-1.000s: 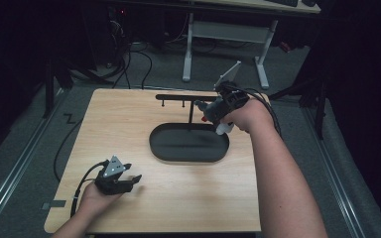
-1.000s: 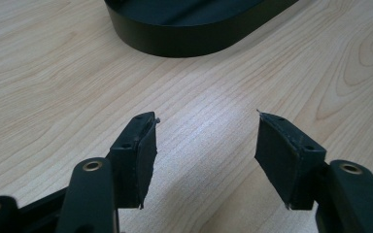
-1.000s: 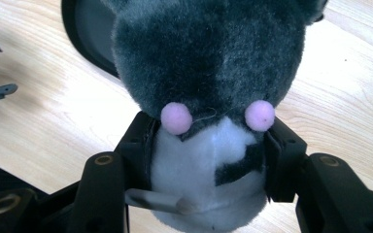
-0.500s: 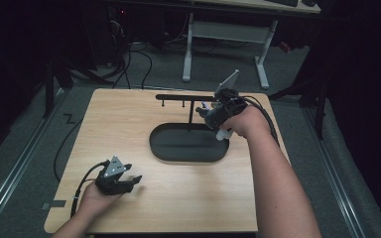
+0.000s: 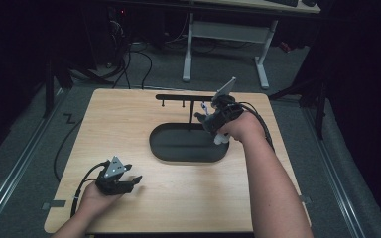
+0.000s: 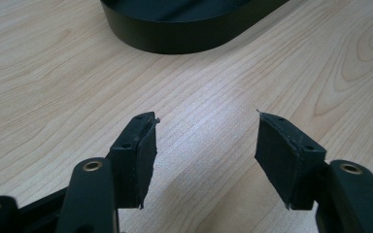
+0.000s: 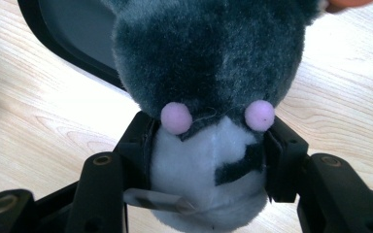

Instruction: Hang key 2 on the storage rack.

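Both claws noted: my right claw [image 7: 209, 160] has dropped toward the black tray [image 5: 164, 148], clamped on the plush toy [image 7: 209, 73] at its rim. Left claw [image 6: 206, 155] rests agape, empty, on the worktop [image 5: 129, 124]; I judge release next.

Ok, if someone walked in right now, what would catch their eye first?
Most likely the grey and white plush toy with pink dots, clamped between the jaws of the right gripper at the right end of the black oval tray. Next, the left gripper, open and holding nothing, low over the wooden table near its front left.
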`<state>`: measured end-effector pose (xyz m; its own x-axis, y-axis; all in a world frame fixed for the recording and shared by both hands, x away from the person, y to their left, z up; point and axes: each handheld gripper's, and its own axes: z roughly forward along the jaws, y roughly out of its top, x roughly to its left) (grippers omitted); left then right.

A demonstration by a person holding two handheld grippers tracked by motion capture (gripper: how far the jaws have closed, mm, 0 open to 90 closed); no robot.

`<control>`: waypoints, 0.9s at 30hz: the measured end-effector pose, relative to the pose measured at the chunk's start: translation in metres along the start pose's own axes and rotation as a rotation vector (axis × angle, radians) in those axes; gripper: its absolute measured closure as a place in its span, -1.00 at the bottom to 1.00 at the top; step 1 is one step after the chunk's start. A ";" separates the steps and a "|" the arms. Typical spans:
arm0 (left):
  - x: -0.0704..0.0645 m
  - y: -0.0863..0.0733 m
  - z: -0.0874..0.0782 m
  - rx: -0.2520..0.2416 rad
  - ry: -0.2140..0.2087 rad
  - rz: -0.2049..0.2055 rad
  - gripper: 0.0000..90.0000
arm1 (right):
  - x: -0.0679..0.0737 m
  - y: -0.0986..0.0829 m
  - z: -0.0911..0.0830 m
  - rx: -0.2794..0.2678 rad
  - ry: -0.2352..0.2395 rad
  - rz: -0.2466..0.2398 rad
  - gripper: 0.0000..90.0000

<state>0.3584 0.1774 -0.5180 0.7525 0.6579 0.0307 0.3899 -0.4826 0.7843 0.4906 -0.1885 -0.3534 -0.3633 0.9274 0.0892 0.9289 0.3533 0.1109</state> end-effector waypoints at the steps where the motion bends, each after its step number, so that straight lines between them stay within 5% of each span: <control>1: 0.000 0.000 0.000 0.000 0.000 0.000 -0.10 | 0.000 0.000 0.002 0.002 0.000 -0.001 0.06; 27: -0.001 0.000 0.001 0.003 -0.007 0.003 -0.10 | -0.001 0.001 0.006 -0.067 0.016 0.039 -0.25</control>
<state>0.3583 0.1767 -0.5185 0.7571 0.6526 0.0289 0.3890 -0.4859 0.7826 0.4926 -0.1885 -0.3598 -0.3282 0.9381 0.1110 0.9358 0.3069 0.1733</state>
